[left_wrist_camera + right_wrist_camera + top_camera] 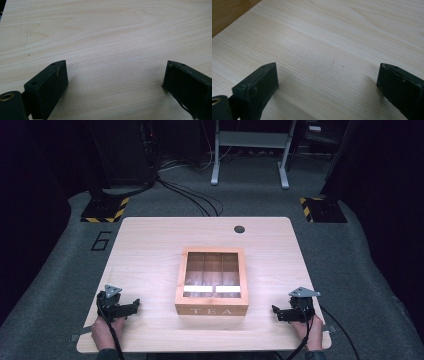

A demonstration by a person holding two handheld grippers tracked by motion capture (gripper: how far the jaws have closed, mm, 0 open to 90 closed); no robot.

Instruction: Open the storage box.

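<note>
1. A wooden tea box [212, 281], lettered TEA on its near wall, is set at the middle of the counter [150, 245], its front close to the near edge; its long axis runs from near edge to far edge.
2. Through its clear lid three far compartments and a white strip are seen; whether anything lies inside cannot be told.
3. The box lies between the two tools, about equally near each: to the right of the left hand-held gripper [131, 307], to the left of the right hand-held gripper [278, 313].
4. Both are released, jaws spread wide over bare wood, nothing held.
</note>
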